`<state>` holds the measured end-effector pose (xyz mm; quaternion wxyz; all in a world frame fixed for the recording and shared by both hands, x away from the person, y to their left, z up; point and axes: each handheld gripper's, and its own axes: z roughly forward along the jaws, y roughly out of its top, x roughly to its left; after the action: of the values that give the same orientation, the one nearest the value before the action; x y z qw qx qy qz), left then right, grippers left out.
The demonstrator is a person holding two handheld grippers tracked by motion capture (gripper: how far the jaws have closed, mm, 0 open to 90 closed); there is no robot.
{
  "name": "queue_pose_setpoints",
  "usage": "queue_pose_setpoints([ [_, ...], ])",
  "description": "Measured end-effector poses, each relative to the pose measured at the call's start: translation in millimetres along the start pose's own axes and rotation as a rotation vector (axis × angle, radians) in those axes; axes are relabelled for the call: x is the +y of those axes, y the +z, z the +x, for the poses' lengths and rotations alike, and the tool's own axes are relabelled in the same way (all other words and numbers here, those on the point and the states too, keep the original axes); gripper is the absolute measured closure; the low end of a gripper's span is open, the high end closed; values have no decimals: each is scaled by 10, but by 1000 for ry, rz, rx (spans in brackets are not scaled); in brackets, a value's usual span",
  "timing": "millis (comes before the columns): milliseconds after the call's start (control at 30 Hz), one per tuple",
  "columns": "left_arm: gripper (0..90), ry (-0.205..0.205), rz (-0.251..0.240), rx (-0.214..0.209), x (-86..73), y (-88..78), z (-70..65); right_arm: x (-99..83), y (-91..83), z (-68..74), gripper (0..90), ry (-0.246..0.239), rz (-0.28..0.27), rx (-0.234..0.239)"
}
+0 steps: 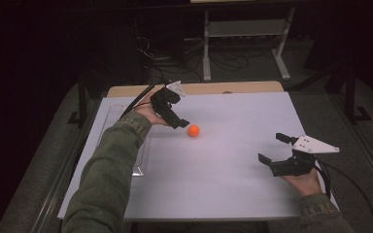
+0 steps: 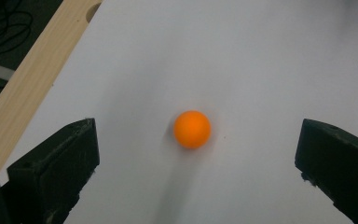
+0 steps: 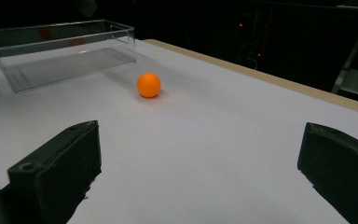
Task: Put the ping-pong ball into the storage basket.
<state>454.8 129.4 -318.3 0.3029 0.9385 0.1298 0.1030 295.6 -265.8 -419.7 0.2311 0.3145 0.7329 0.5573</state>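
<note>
I'm lining up the left gripper [image 1: 180,124] — jaws spread wide — over the orange ball [image 1: 193,130] lying free on the white table [image 1: 223,170]; next I'm lowering and closing. The right gripper [image 1: 272,151] is idling open.

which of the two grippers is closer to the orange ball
The left gripper, at the far left of the table, is closer: the orange ball lies just off its open jaws. The right gripper, also open, sits well away near the table's right edge.
</note>
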Motion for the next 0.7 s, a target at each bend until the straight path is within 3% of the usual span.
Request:
queue_pose_setpoints([
  [100, 0, 5, -10, -4, 9, 8, 3, 0, 1, 1, 0, 0, 0, 0],
  [333, 0, 40, 34, -16, 5, 80, 7, 2, -6, 2, 0, 2, -1, -1],
  [700, 0, 42, 57, -31, 14, 194, 38, 0, -7, 2, 0, 3, 0, 0],
])
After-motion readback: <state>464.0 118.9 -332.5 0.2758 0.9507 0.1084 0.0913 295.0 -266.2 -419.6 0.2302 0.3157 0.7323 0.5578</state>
